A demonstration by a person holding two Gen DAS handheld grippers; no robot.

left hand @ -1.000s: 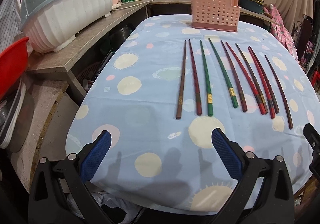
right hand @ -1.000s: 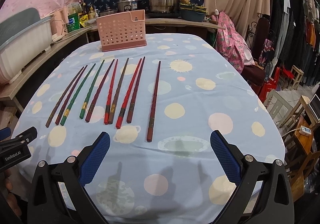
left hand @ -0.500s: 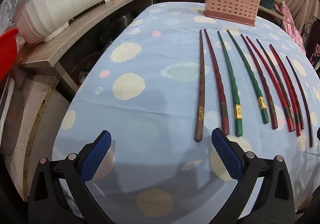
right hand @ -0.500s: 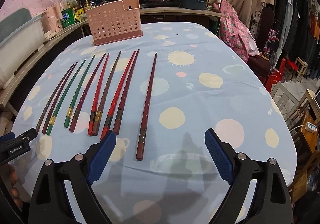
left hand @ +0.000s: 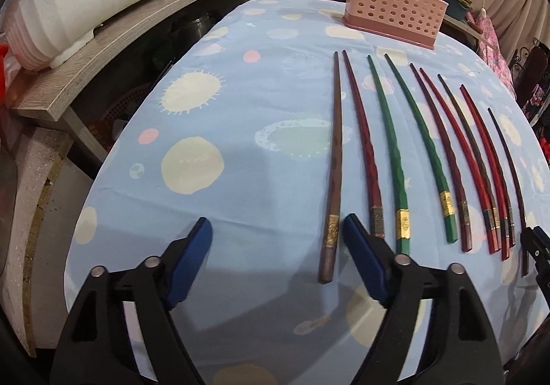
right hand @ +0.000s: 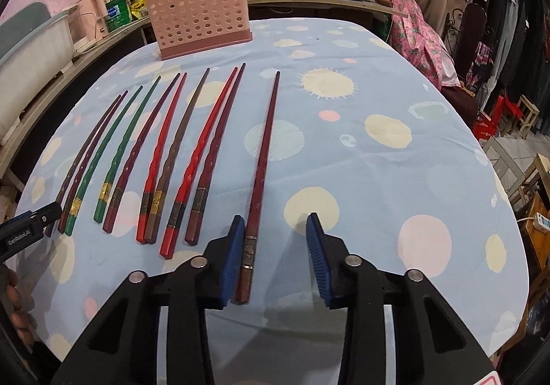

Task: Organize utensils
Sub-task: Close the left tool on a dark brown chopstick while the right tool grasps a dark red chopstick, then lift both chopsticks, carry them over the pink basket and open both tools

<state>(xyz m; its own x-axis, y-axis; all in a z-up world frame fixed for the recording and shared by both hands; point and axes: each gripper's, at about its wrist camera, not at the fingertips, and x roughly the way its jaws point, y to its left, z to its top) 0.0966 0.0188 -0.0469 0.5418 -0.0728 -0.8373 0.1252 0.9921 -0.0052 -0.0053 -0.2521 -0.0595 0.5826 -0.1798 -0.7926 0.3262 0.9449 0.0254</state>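
My right fingers [right hand: 275,257] had just been closing around the near end of the rightmost chopstick [right hand: 263,161], not yet pinching it. It lay on the desk [right hand: 395,178], pointing away towards the far pink basket [right hand: 199,25]. My left fingers [left hand: 275,261], also closing, straddled the leftmost chopstick [left hand: 335,161].

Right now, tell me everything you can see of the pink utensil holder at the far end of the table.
The pink utensil holder looks like moulded plastic: a rectangular box whose broad wall is pierced by rows of round holes, set on a darker pink base. Its top rim steps up at one end, with a notch beside the raised part. It stands upright on the far end of the blue spotted tablecloth, beyond the chopstick tips and apart from them. Nothing shows above its rim; the inside is hidden.
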